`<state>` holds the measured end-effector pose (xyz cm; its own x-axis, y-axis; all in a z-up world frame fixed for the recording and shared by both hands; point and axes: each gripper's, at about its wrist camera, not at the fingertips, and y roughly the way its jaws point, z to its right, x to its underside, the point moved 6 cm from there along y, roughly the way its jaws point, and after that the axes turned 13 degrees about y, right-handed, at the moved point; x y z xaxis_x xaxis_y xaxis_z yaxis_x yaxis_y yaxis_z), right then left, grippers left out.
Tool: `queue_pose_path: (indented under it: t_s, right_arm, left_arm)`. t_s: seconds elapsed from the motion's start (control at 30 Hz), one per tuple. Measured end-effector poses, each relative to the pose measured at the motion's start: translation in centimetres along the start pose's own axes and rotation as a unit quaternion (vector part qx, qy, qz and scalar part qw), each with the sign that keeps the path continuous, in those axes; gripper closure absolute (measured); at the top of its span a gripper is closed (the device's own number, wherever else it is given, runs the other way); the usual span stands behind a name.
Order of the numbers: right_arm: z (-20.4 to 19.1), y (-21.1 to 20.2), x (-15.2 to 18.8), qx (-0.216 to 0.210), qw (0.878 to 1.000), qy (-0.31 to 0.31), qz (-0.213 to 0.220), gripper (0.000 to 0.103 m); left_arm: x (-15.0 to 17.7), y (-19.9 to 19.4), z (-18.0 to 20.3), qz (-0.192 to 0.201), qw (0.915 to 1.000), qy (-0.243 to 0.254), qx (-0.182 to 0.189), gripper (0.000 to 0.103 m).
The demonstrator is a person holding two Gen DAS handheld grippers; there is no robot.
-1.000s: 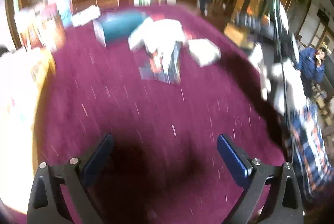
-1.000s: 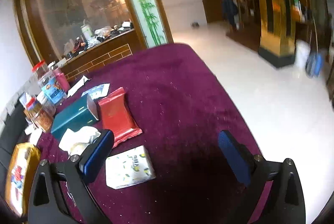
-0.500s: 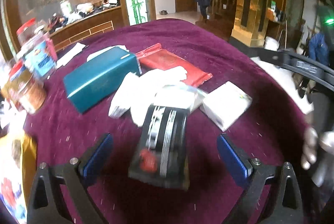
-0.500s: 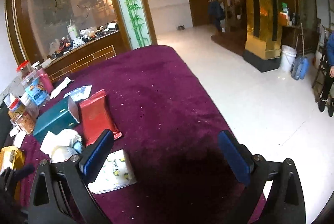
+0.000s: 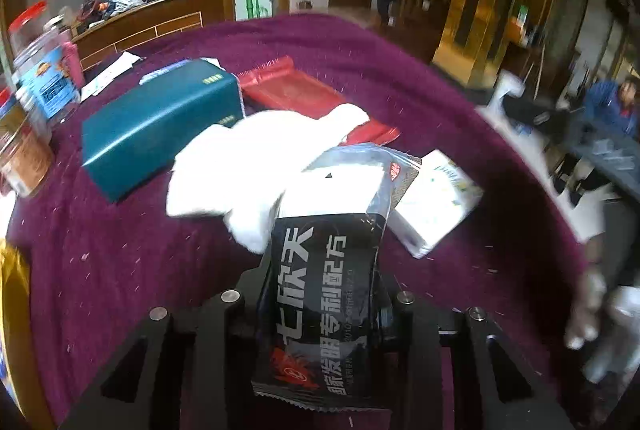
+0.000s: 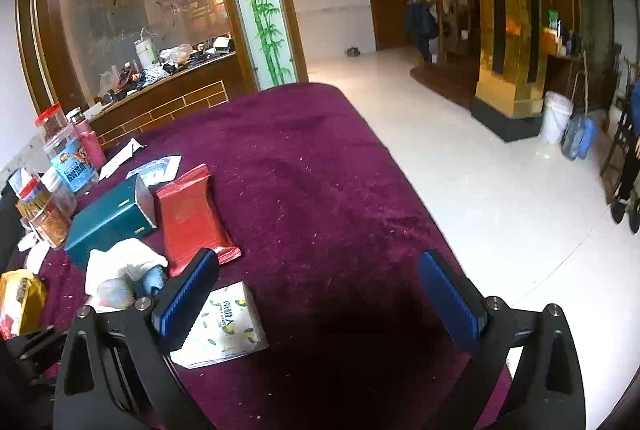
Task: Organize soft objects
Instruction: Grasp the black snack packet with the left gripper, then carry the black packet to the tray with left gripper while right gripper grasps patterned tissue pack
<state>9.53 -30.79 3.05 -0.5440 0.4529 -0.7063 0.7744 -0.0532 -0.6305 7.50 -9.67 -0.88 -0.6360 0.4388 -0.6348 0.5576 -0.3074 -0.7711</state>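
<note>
My left gripper (image 5: 324, 294) is shut on a black soft pack with white Chinese lettering (image 5: 326, 290); the pack fills the gap between the jaws. Just beyond it lie a crumpled white cloth (image 5: 256, 157), a teal box (image 5: 156, 129), a red pouch (image 5: 308, 97) and a white tissue pack (image 5: 434, 203), all on the purple tablecloth (image 5: 120, 254). My right gripper (image 6: 316, 304) is open and empty above the cloth, with the white tissue pack (image 6: 224, 326) beside its left finger. The teal box (image 6: 108, 220), red pouch (image 6: 190, 218) and white cloth (image 6: 120, 264) lie to its left.
Snack jars (image 5: 48, 77) stand at the table's far left, also in the right wrist view (image 6: 68, 153). A yellow bag (image 6: 20, 300) lies at the left edge. The table edge (image 6: 400, 181) drops to a white tiled floor on the right. People stand far off.
My left gripper swung onto the black pack and closed on it; half a second ago its jaws were open around it. The right gripper stayed open and shifted little.
</note>
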Motion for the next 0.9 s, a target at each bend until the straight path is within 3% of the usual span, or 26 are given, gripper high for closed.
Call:
queue_pose_path:
  t_s: [0.17,0.3,0.4,0.53,0.6,0.63,0.67,0.9]
  right_arm:
    - [-0.4,1.2,1.1,-0.061,0.996,0.028,-0.061,0.003]
    - [-1.4,2.7,2.6,-0.131,0.981,0.054,-0.132,0.003]
    - [-2.9,3.3,3.8,-0.157,0.973,0.043,-0.163,0.003]
    - [-5.7,3.5,5.9,-0.14,0.975,-0.034,-0.17,0.004]
    - [-7.1,3.9,7.7,-0.103,0.977,-0.097,-0.16,0.004]
    - [-7.6,4.2,8.2,-0.092,0.975,-0.116,-0.167,0.008]
    - [-8.1,4.0,8.5,-0.096,0.974,-0.126,-0.163,0.03]
    - [-6.1,3.2,7.5,-0.106,0.981,-0.077,-0.146,0.032]
  left_arm:
    - [1.3,-5.9,0.4,0.045,0.9987,-0.015,0.018,0.065]
    - [2.5,-9.5,0.5,0.065,0.9972,-0.025,0.026,0.065]
    - [3.8,-11.5,-0.3,0.068,0.9968,-0.039,0.016,0.065]
    - [5.8,-13.1,-2.3,0.066,0.9956,-0.067,-0.002,0.065]
    - [7.3,-14.5,-4.0,0.065,0.9935,-0.092,-0.014,0.065]
    - [7.7,-14.9,-4.5,0.066,0.9926,-0.101,-0.019,0.065]
    - [8.7,-16.0,-5.5,0.069,0.9905,-0.116,-0.027,0.065]
    - [15.1,-22.7,-10.5,0.09,0.974,-0.185,-0.095,0.065]
